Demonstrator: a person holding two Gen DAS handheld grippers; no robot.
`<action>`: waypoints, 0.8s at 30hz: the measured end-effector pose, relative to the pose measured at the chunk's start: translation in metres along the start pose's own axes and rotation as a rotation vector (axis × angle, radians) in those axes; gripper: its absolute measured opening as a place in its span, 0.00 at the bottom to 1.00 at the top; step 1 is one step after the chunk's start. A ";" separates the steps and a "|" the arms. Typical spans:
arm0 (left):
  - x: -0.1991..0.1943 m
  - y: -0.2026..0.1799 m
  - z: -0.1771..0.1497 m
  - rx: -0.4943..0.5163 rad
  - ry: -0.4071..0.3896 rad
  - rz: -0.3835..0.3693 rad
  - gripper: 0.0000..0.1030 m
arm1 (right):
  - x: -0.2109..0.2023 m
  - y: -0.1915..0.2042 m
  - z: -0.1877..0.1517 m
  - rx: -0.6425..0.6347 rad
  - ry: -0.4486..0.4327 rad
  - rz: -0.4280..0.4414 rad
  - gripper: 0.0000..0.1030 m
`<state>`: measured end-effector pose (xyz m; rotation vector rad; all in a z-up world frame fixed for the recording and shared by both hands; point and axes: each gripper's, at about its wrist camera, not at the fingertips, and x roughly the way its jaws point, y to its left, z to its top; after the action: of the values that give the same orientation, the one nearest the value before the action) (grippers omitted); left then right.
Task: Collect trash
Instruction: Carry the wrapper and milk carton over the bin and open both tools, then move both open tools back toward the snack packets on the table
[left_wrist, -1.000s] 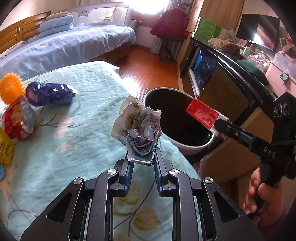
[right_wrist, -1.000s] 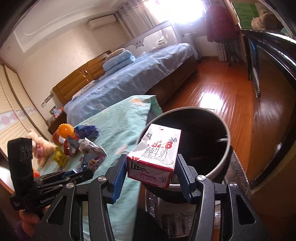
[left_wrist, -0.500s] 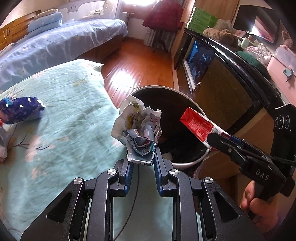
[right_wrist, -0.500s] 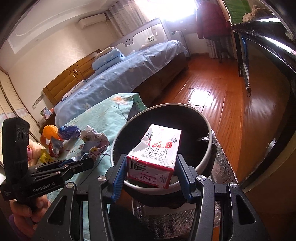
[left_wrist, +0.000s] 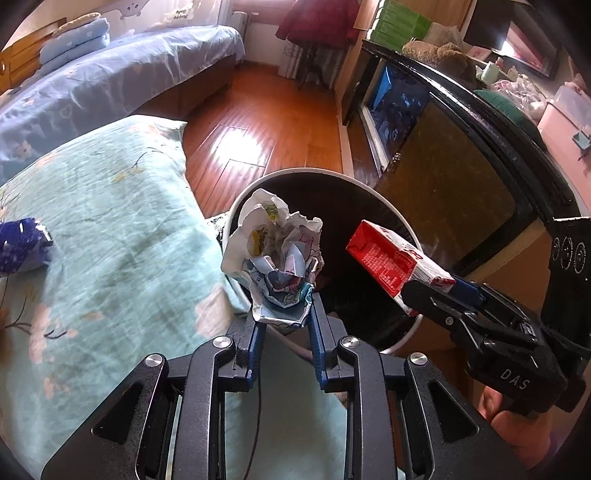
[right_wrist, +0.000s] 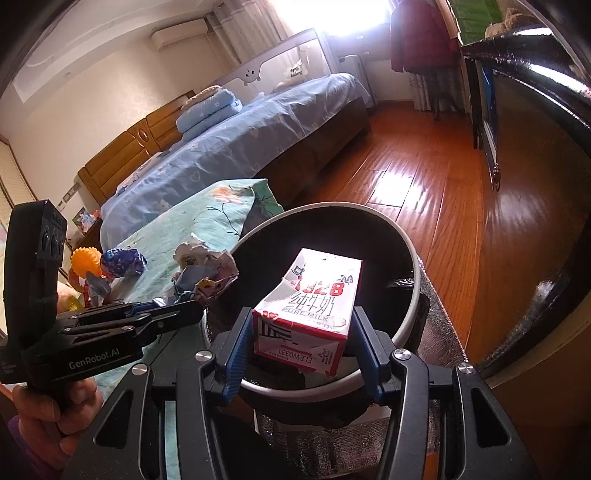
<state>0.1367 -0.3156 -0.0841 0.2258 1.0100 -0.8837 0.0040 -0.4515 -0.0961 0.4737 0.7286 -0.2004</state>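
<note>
1. My left gripper (left_wrist: 284, 321) pinches the crumpled wrapper (left_wrist: 275, 254) at the bin (left_wrist: 384, 195) rim, positioned for dropping.
2. My right gripper (right_wrist: 301, 350) clamps the milk carton (right_wrist: 314, 310) above the bin's mouth.

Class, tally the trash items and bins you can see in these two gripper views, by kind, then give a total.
Milk cartons: 1
Crumpled paper wads: 1
Blue wrappers: 1
Bins: 1
Total: 4
</note>
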 end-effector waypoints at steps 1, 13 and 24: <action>0.001 0.000 0.001 0.000 0.002 -0.001 0.22 | 0.001 -0.001 0.001 0.005 0.005 0.000 0.52; -0.027 0.023 -0.021 -0.081 -0.061 0.009 0.53 | -0.015 0.004 0.000 0.034 -0.022 0.026 0.81; -0.074 0.089 -0.086 -0.324 -0.125 0.156 0.83 | -0.015 0.069 -0.002 -0.068 -0.045 0.115 0.85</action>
<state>0.1297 -0.1719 -0.0904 -0.0255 0.9891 -0.5754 0.0149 -0.3897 -0.0637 0.4438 0.6603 -0.0780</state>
